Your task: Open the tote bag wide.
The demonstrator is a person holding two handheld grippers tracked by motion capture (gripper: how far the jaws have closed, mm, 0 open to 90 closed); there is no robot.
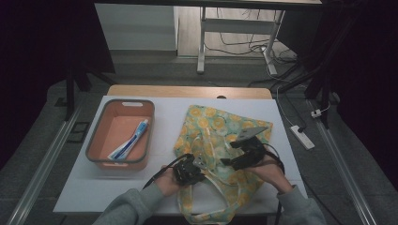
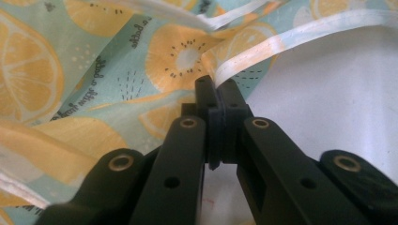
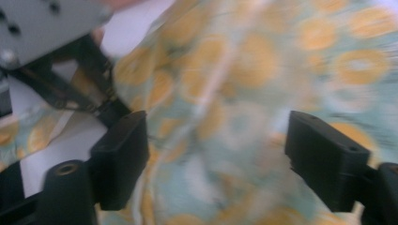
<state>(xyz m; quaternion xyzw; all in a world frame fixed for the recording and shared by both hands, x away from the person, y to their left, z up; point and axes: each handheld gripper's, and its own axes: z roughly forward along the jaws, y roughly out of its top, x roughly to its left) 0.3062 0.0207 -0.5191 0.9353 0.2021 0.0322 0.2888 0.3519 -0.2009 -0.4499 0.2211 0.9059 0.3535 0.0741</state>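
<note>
I see a pale teal bag printed with orange-yellow citrus slices, its straps whitish. Left of it sits a salmon-orange basket with a grey rim, holding a white, blue and red tube. Both lie on a white table, and my grippers' jaws are black.

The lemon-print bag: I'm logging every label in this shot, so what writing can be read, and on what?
Lemon-print bag: small dark cursive lines printed among the lemon slices, seen upside down in the left gripper view; too small and inverted to read.
Toothpaste tube in the orange basket: print too small to read.
No other writing can be made out.
</note>
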